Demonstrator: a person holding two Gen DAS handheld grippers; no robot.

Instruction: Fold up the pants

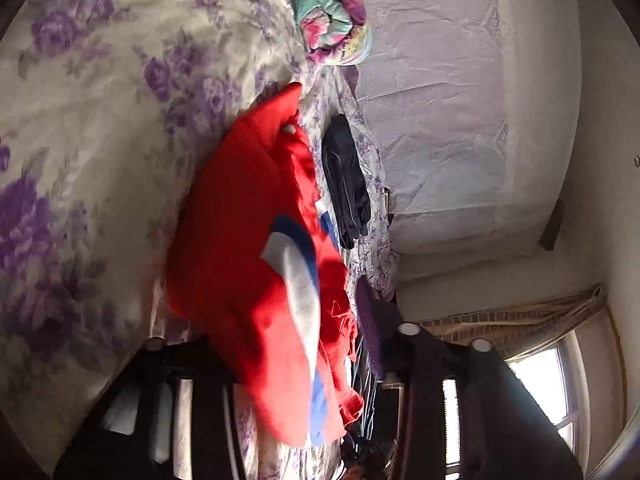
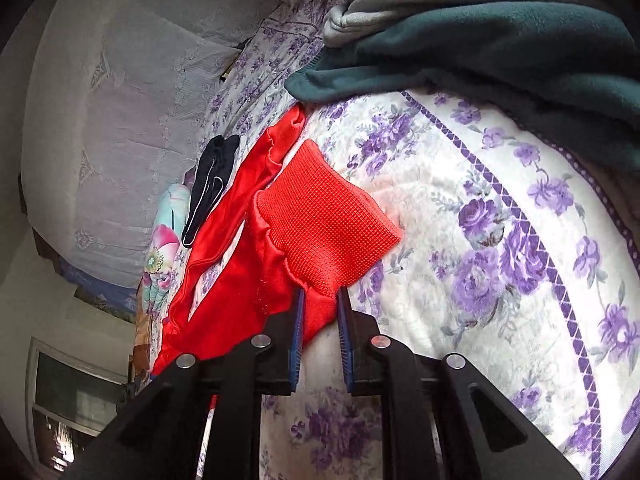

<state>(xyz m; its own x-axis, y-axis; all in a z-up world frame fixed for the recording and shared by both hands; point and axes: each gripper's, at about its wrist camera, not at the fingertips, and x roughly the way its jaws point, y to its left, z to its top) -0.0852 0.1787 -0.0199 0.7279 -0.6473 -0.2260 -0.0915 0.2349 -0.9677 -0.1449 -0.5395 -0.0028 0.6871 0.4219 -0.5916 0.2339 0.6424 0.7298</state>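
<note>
A bed fills most of both views, covered by a white quilted bedspread printed with purple roses (image 2: 500, 216), edged by a purple zigzag border. Behind it rises a pale lilac padded headboard draped in lace-patterned fabric (image 1: 448, 92), set against a plain cream wall (image 1: 596, 160). A bright daylit window with a white frame (image 1: 548, 384) sits beneath a strip of exposed brown brickwork (image 1: 480, 326). The right wrist view shows a white-framed window (image 2: 68, 408) low on the left. A stack of folded dark teal and grey fleece blankets (image 2: 500, 40) rests on the bed. A rolled mint-and-pink floral quilt (image 1: 332, 16) lies near the headboard.
</note>
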